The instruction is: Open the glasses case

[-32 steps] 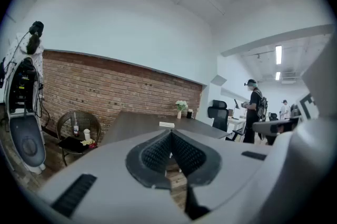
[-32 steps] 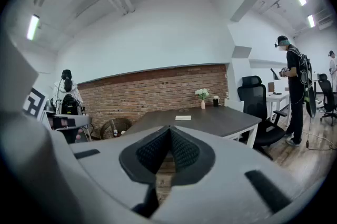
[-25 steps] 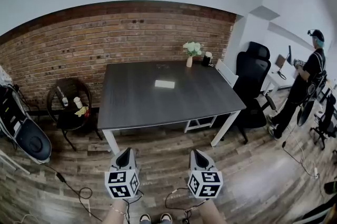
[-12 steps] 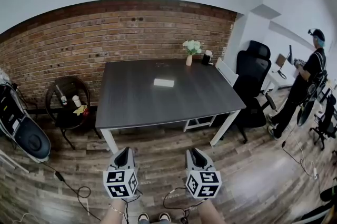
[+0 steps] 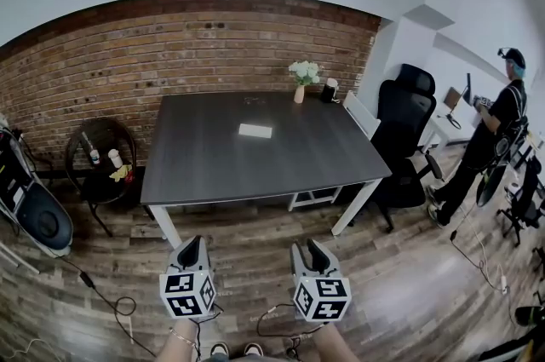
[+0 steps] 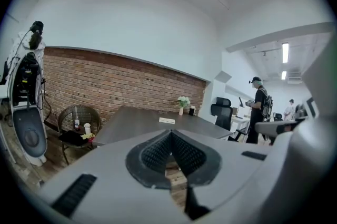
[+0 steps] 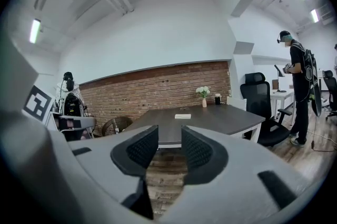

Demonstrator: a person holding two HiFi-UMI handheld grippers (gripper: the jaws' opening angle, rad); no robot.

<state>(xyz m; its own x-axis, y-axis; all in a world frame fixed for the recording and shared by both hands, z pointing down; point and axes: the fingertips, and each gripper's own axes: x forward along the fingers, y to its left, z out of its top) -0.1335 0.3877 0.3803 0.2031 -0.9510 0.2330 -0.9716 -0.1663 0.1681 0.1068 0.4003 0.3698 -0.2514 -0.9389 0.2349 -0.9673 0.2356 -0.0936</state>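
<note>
Glasses case (image 5: 255,130) is lying flat near the middle of the dark table (image 5: 213,173). Both grippers are hovering over the wood floor (image 5: 251,262), short of the table's near edge and well apart from the case. Left gripper (image 5: 192,243) is showing jaws pressed together and empty. Right gripper (image 5: 307,248) is showing jaws spread, having just been opening, with only floor between them. A vase (image 5: 300,88) and a black cup (image 5: 328,93) are standing at the table's far edge, and an office chair (image 5: 404,130) is crowding its right side.

Matt dark table (image 5: 213,160), rough brick wall (image 5: 170,54), wood-plank floor (image 5: 400,267).
</note>
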